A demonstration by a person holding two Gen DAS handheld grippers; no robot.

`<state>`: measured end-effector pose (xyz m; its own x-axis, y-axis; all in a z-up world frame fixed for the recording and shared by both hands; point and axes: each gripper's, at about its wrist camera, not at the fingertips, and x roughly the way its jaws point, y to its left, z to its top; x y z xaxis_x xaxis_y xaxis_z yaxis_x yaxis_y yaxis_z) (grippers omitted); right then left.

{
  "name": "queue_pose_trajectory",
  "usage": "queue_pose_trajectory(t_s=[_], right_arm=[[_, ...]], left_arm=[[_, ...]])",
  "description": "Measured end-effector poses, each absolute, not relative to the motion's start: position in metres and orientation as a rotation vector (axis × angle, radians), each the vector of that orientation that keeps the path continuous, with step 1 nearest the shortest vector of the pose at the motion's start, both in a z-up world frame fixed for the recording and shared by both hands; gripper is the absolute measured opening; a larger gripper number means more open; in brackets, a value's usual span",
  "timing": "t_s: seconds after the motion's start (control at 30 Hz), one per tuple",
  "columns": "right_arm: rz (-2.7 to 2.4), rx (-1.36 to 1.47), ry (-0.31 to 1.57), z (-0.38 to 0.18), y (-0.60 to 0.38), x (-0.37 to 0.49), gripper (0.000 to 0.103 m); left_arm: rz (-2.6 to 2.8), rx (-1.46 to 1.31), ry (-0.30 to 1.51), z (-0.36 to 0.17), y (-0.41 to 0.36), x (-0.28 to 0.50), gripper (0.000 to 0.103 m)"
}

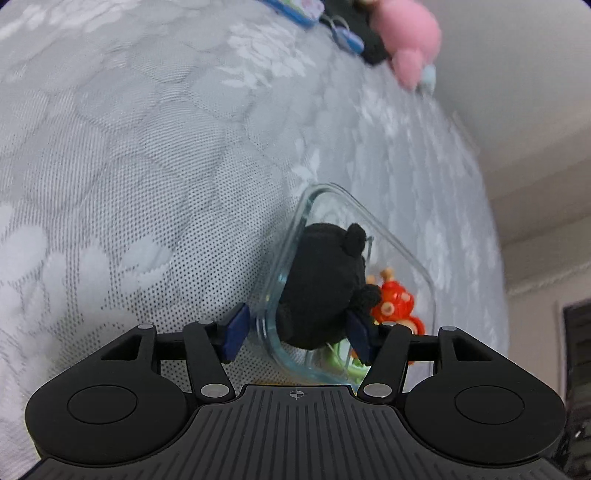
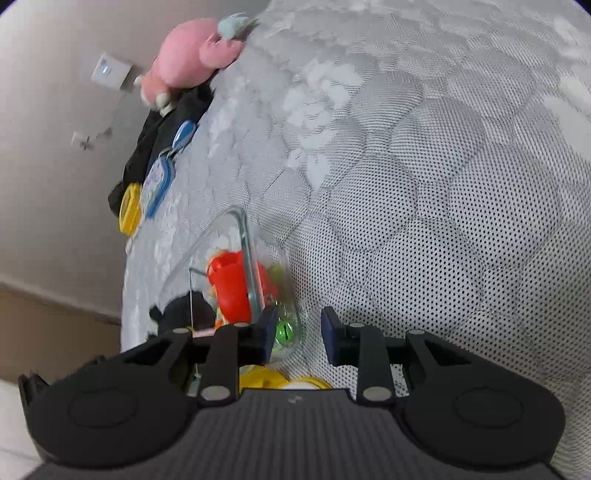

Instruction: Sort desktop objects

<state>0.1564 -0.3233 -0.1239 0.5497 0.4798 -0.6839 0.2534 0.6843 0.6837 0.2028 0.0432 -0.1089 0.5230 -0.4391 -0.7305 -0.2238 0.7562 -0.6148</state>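
The left gripper (image 1: 295,334) stands wide open, its jaws flanking a black plush toy (image 1: 325,291) inside the clear glass container (image 1: 413,266). At two o'clock, a red toy (image 1: 395,299) is half hidden. The right gripper (image 2: 299,334) gapes empty beside the container's rim (image 2: 247,254). Far off, a blurred pink plush toy (image 2: 184,55).

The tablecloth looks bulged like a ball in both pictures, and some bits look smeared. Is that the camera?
Yes: in both wrist views the fisheye lens bends the flat tablecloth into a dome. Left wrist view: the pink plush at the far edge is blurred. Right wrist view: the toys inside the glass container look smeared.
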Motion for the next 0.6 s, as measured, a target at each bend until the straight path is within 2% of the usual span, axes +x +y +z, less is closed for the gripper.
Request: queue_pose_trajectory(t_s=[0.07,0.2,0.23,0.37,0.6], right_arm=[[0.163,0.864,1.028,-0.129,-0.32,0.155,0.029],[0.138,0.901,0.945,-0.12,-0.324,0.145,0.028],[0.16,0.915,0.927,-0.118,-0.326,0.144,0.036],[0.204,0.959,0.92,-0.119,-0.318,0.149,0.047],[0.155,0.819,1.01,-0.131,-0.292,0.171,0.038]], left_arm=[[-0.177,-0.752,1.01,-0.115,0.047,0.201,0.064],[-0.226,-0.782,1.019,-0.12,0.053,0.209,0.066],[-0.234,-0.792,1.024,-0.121,0.054,0.21,0.066],[-0.272,-0.801,1.042,-0.124,0.059,0.214,0.066],[-0.279,-0.773,1.038,-0.124,0.058,0.211,0.061]])
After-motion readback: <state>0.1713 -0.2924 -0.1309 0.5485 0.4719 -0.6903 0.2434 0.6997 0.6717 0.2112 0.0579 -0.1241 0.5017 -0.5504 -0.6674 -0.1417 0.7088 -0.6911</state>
